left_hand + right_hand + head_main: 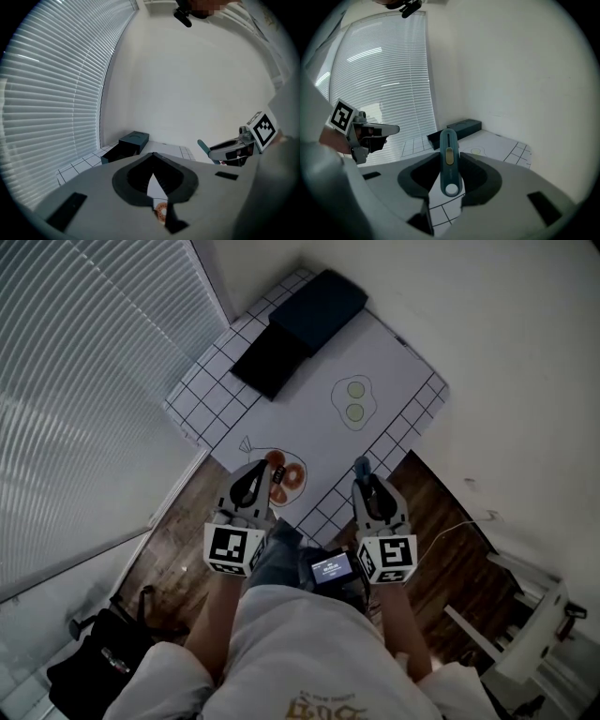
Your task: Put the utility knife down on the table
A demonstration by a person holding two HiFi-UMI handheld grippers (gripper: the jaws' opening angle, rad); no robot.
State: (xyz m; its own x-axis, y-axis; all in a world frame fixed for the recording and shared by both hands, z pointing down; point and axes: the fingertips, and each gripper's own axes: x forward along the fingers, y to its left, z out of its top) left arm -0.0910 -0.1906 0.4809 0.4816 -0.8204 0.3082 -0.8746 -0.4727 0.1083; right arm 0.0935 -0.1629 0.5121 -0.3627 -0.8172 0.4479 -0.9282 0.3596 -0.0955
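The jaws of the right gripper (450,158) are seen pinched on the teal utility knife (448,146). It is gripped low on its body, so that its yellow slider and upper end stand out past the jaw tips. The jaws of the left gripper (153,157) are pressed together at their tips, with nothing caught between them.

In the head view the knife (362,466) is held in the air at the near edge of the tabletop (309,418), over the grid border of the white cloth. The left gripper (253,479) is held beside the right gripper (366,482), well apart from it, above a printed orange ring (292,476).

Bare white cloth is seen ahead of both grippers, up to an egg drawing (353,401). A dark box (317,304) and a black tray (270,362) lie at the far end. The tabletop is bounded by window blinds (84,381) on the left and a plain wall (506,352) on the right; wooden floor (441,549) is seen below its near edge.
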